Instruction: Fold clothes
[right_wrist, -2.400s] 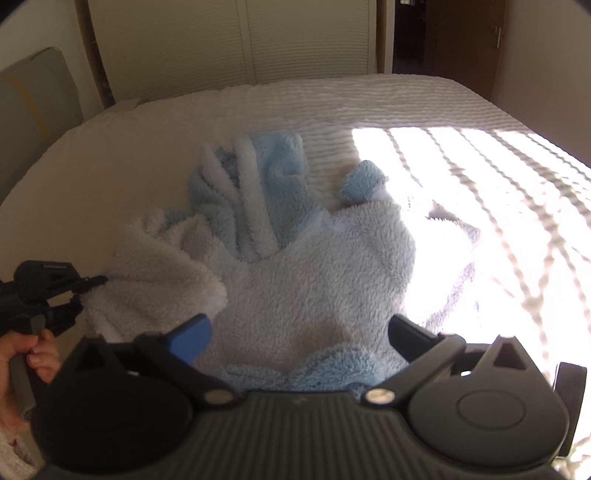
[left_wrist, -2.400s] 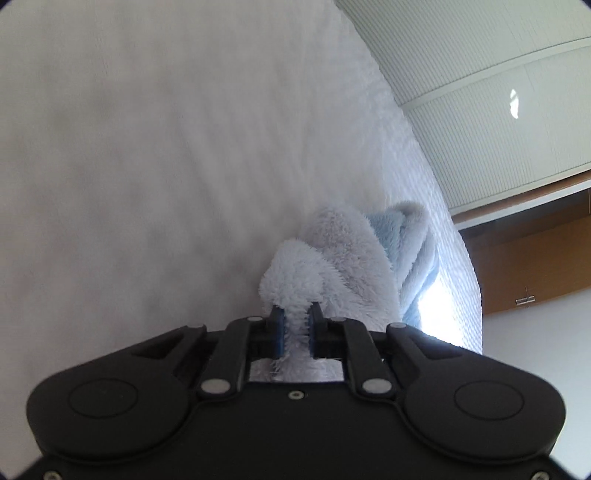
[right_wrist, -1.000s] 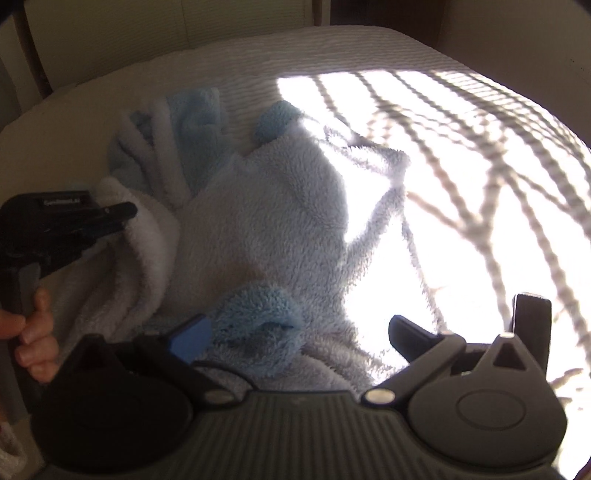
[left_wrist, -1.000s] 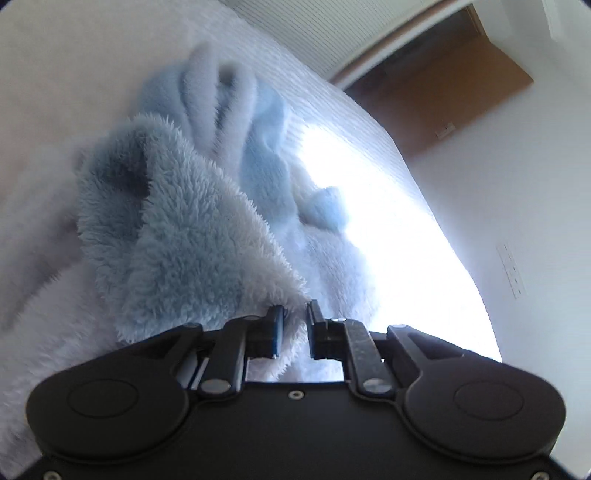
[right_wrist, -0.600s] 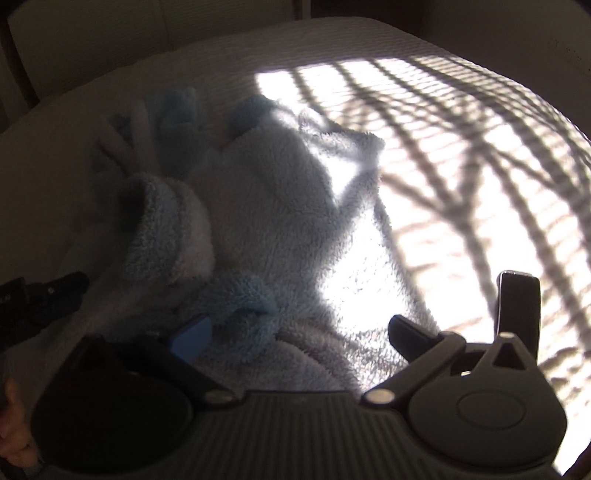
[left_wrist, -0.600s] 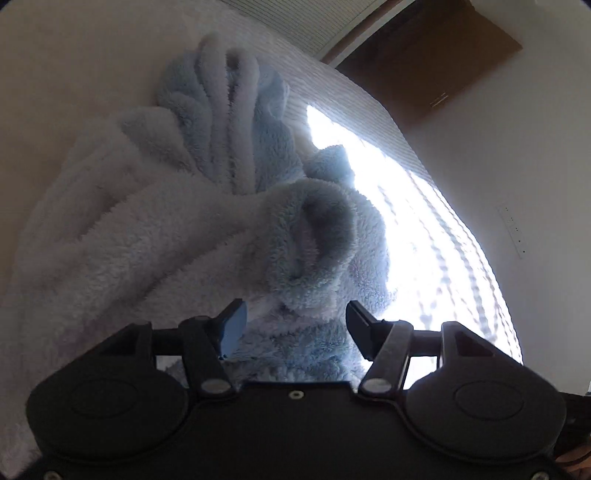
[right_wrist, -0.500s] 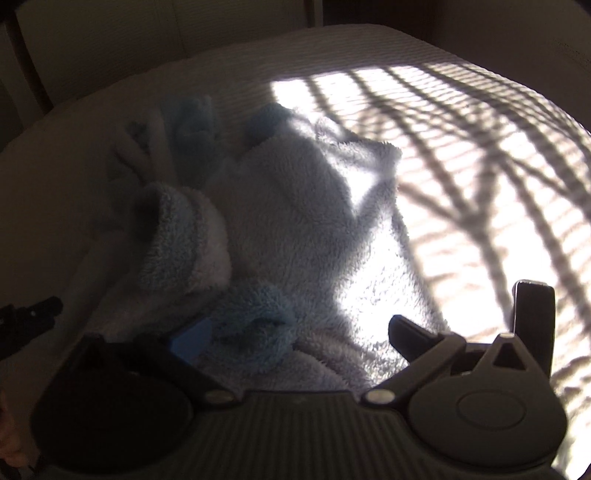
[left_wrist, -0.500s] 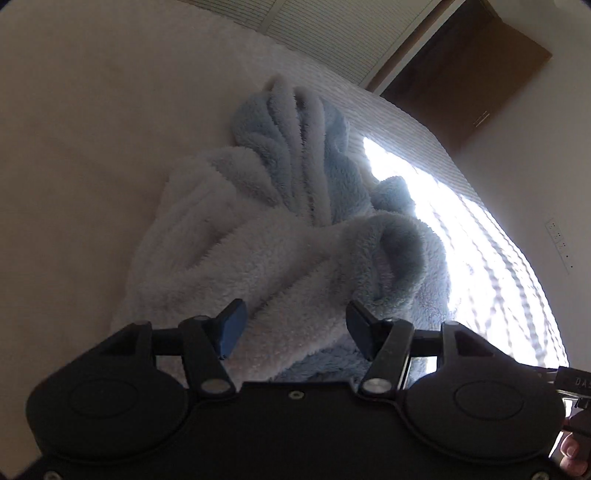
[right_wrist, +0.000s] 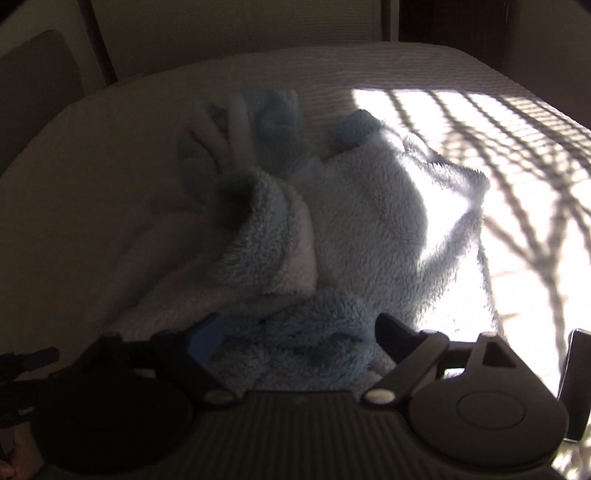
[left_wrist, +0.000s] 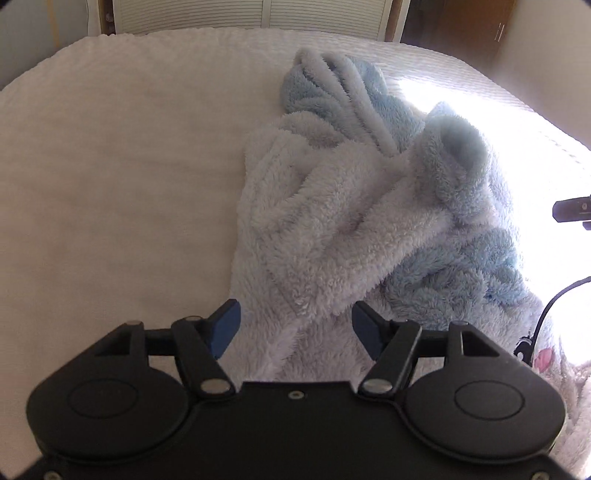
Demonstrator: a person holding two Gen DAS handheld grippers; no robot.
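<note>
A fluffy white and light-blue fleece garment [left_wrist: 343, 206] lies bunched on the white bed [left_wrist: 122, 155]. One sleeve with a blue cuff [left_wrist: 458, 155] is folded across its body. My left gripper [left_wrist: 295, 325] is open and empty, just above the garment's near edge. In the right wrist view the same garment [right_wrist: 369, 221] lies partly in sunlight, with the folded cuff [right_wrist: 258, 229] at centre left. My right gripper [right_wrist: 295, 332] is open and empty over a blue fleece fold [right_wrist: 317, 332]. The right gripper's tip [left_wrist: 572, 210] shows at the left view's right edge.
The white bedspread [right_wrist: 480, 85] reaches to a slatted closet door [left_wrist: 251, 14] at the back. Bright striped sunlight [right_wrist: 517, 155] covers the bed's right side. A grey chair back [right_wrist: 37, 92] stands at the far left. A dark cable [left_wrist: 546, 310] hangs at the right.
My left gripper let go of the sleeve, opened wide, then drew back and turned toward the bed's head. The sleeve now lies folded over the garment. My right gripper stayed open.
</note>
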